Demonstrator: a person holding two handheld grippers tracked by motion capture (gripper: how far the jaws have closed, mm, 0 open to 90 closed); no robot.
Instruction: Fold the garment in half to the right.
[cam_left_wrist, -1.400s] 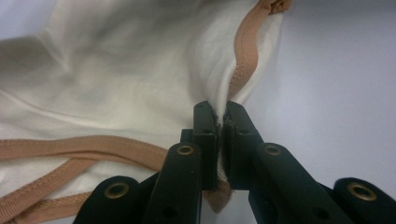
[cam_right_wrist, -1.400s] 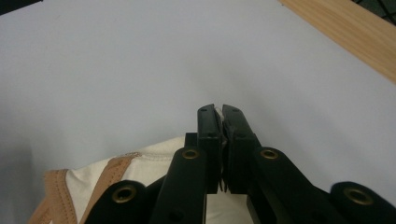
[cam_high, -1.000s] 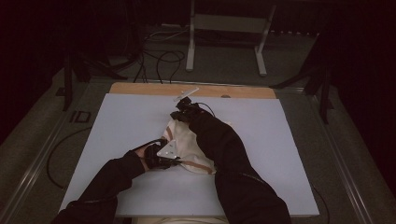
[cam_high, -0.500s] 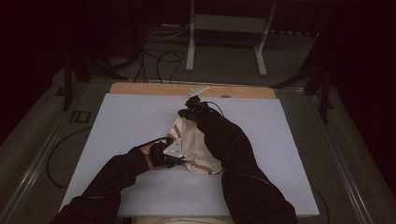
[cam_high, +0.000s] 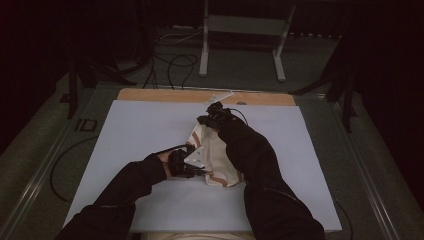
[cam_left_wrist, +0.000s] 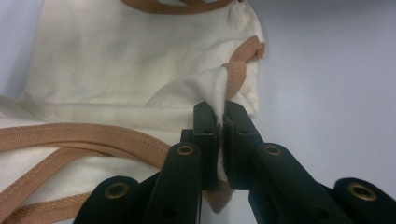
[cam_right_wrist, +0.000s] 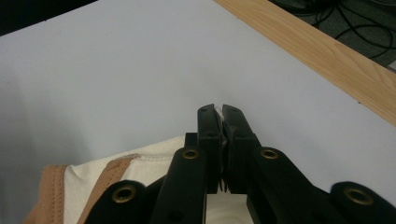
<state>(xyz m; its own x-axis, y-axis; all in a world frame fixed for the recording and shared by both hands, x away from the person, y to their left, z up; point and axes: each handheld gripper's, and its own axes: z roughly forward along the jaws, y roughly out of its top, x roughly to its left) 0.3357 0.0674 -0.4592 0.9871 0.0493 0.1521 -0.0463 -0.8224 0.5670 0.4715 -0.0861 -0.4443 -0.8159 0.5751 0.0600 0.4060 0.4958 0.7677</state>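
1. Cream cotton garment (cam_high: 216, 160) with tan binding lies bunched near the middle of the pale table sheet (cam_high: 125, 140); I read it as a small vest or top, partly gathered rather than spread flat.
2. Left gripper (cam_left_wrist: 220, 119): jaws pressed together on a pinch of cream cloth beside a tan-bound edge; the fabric rises in a small peak into the pads (cam_left_wrist: 205, 135); in the high view I find this gripper (cam_high: 186, 162) at the garment's near-left side.
3. Right gripper (cam_right_wrist: 221, 119): jaws pressed together with a thin sliver of white cloth showing between them; the garment's tan trim (cam_right_wrist: 56, 186) trails below and to the left; in the high view it (cam_high: 214, 116) sits at the garment's far end, near the wooden strip (cam_high: 150, 95).
4. Progress, in my judgement: both holds are secured at opposite ends of the garment; that part is done.
5. Outstanding, in my judgement: the cloth is not yet drawn out or laid flat; folds and overlapping binding remain across the middle; whether a fold or a spread is intended I cannot tell.
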